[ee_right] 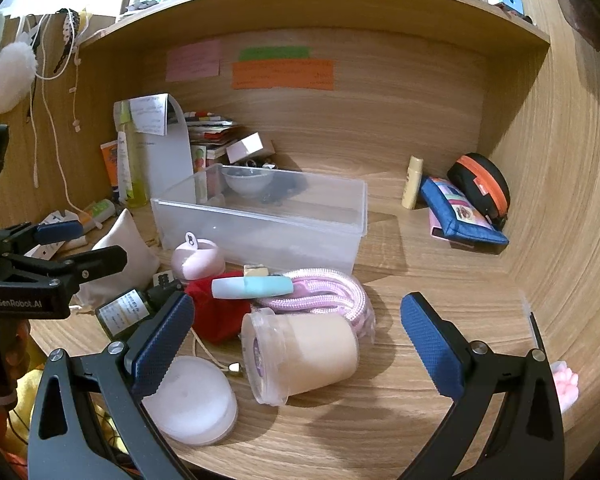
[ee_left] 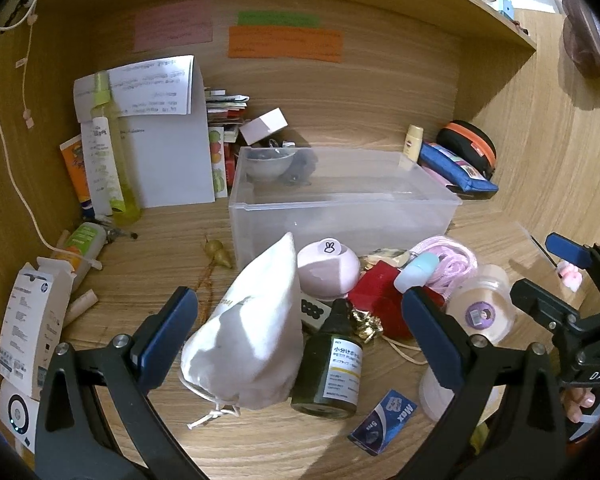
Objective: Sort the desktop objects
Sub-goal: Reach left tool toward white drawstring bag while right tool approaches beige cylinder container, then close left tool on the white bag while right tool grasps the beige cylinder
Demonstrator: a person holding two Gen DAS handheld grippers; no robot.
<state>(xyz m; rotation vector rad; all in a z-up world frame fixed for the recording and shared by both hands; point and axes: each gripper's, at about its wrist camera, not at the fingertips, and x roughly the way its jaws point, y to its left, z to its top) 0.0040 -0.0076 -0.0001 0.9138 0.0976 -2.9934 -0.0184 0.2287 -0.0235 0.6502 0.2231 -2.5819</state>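
While my sorting has barely begun, the wooden surface (ee_right: 420, 280) carries nearly everything loose. My clear plastic bin (ee_left: 340, 208) stands at the back, holding only a small bowl (ee_left: 266, 164) and something dark beside it. Just in front lies the unsorted heap: a white drawstring pouch (ee_left: 252, 328) between my left tongs (ee_left: 296, 320), which gape wide and grasp nothing; a tipped cream jar (ee_right: 300, 356) between my right tongs (ee_right: 296, 344), equally spread and empty; pink cord (ee_right: 324, 292); a dark green bottle (ee_left: 332, 364); a blue staple box (ee_left: 384, 420). I judge nearly all remains.
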